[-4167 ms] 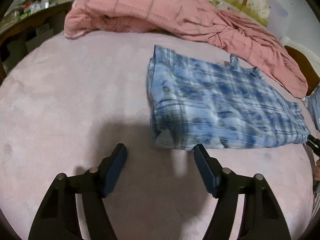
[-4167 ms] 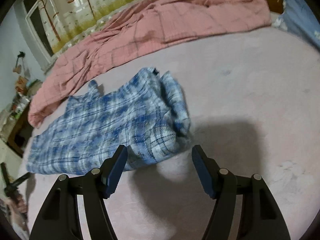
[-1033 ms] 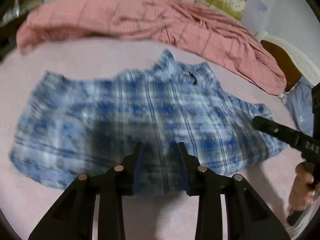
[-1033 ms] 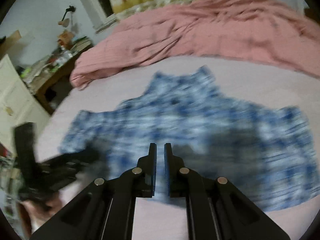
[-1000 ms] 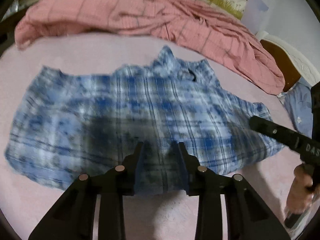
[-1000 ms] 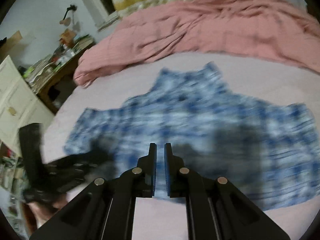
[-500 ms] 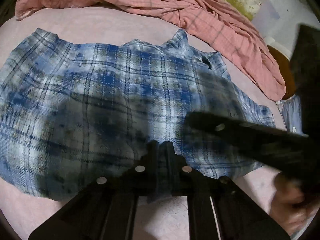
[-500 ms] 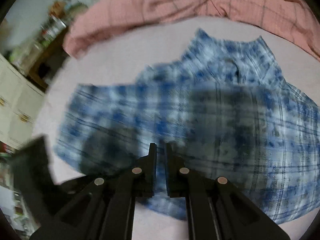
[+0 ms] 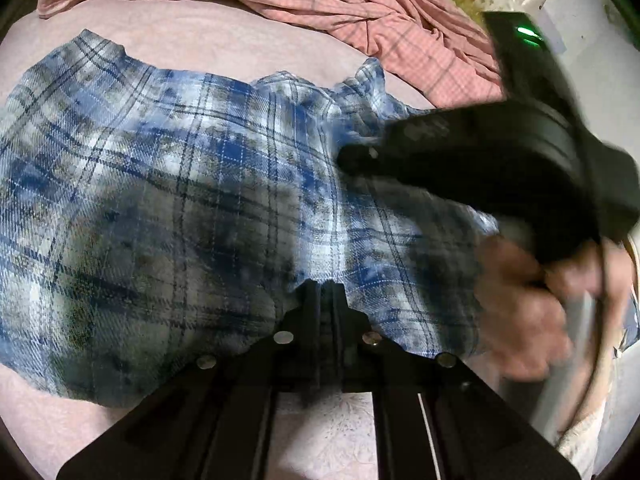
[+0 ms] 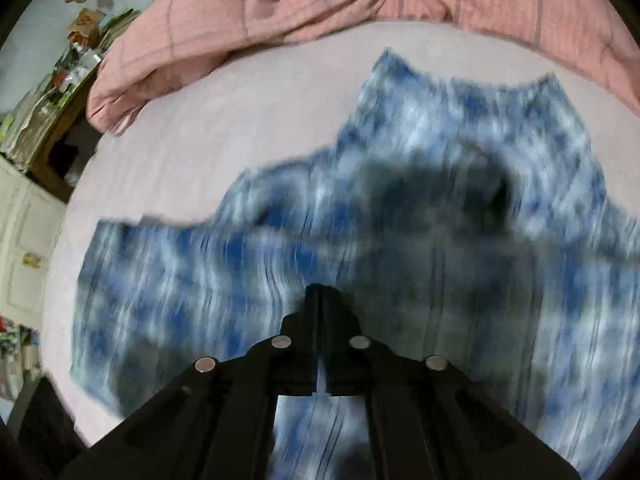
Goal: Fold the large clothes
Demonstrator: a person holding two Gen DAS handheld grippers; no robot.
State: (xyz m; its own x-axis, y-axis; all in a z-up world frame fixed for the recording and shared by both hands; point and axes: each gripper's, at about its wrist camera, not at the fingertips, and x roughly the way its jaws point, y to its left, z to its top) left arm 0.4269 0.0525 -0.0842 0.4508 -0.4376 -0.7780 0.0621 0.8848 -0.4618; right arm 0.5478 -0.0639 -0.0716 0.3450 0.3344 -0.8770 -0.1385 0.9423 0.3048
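A blue plaid shirt [image 9: 160, 200] lies spread flat on the pink bed [image 9: 200, 28], collar at the far side. My left gripper [image 9: 322, 286] sits at the shirt's near hem, shut on that edge, and the cloth puckers at its tips. My right gripper [image 9: 352, 158], held by a hand [image 9: 520, 312], reaches in from the right over the shirt near the collar. In the right wrist view the right gripper [image 10: 320, 290] hovers over the blurred shirt [image 10: 440, 200]. Its jaws are closing the last bit and look pressed together, with no cloth seen between them.
A crumpled pink checked blanket [image 9: 320, 0] lies along the far side of the bed [image 10: 200, 120], just beyond the collar. Left of the bed stand a cluttered wooden table [image 10: 60, 80] and a cream cabinet [image 10: 24, 240].
The left gripper's jaws came together on the shirt's near hem as it sank toward the cloth. The right gripper swept in from the right over the shirt toward the collar.
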